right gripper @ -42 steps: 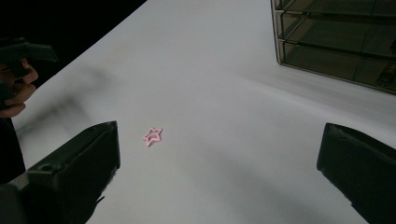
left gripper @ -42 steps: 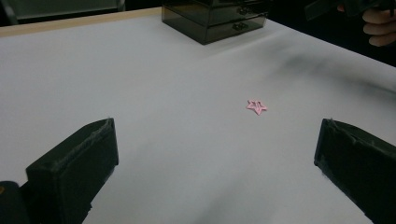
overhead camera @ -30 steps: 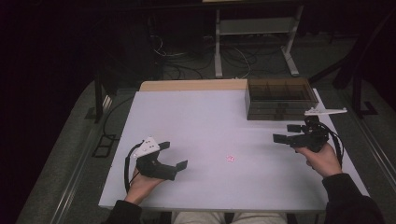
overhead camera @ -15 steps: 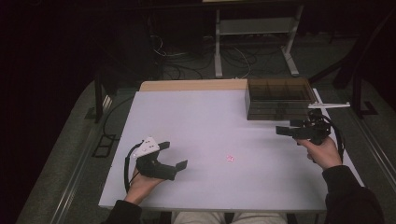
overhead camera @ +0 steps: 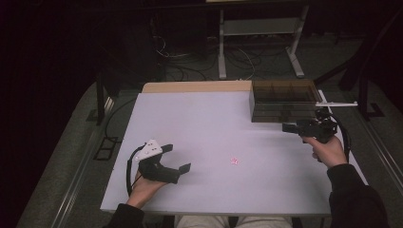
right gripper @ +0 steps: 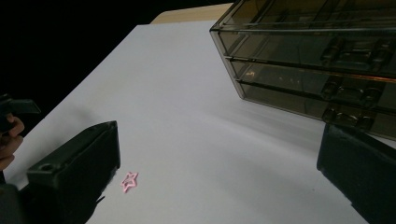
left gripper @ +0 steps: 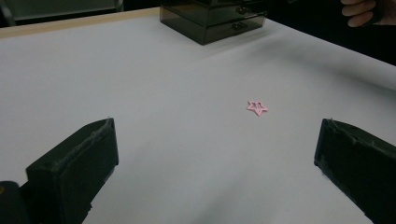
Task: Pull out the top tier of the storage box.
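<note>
High view: your right claw (overhead camera: 291, 127) sits just in front of the smoky drawer box (overhead camera: 283, 99) at the far right of the tabletop (overhead camera: 209, 123), jaws spread and holding nothing. Your left claw (overhead camera: 177, 158) rests near the front left corner, jaws wide apart and empty too. The pink star clip (overhead camera: 234, 161) lies flat on the bare tabletop between the two claws, nearer the front edge, well apart from both and from the drawer box.
</note>
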A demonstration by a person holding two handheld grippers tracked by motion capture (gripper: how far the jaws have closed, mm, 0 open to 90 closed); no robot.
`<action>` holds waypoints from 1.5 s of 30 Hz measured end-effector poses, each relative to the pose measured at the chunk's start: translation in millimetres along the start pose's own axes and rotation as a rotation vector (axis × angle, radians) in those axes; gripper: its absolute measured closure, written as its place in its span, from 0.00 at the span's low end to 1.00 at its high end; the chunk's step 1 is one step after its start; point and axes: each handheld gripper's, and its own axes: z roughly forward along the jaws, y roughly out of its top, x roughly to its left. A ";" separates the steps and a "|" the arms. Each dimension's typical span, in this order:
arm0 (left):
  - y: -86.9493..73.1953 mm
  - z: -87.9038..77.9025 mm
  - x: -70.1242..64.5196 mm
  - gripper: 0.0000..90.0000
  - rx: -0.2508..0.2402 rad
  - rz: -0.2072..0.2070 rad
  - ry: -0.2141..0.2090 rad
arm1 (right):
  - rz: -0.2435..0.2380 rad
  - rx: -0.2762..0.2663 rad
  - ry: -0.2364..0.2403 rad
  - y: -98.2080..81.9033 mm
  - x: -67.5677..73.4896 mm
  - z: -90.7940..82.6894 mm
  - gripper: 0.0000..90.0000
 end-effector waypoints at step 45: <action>-0.3 -1.0 1.2 0.00 -0.005 -0.006 -0.003 | 0.226 -0.135 -0.011 13.3 -34.0 15.5 0.00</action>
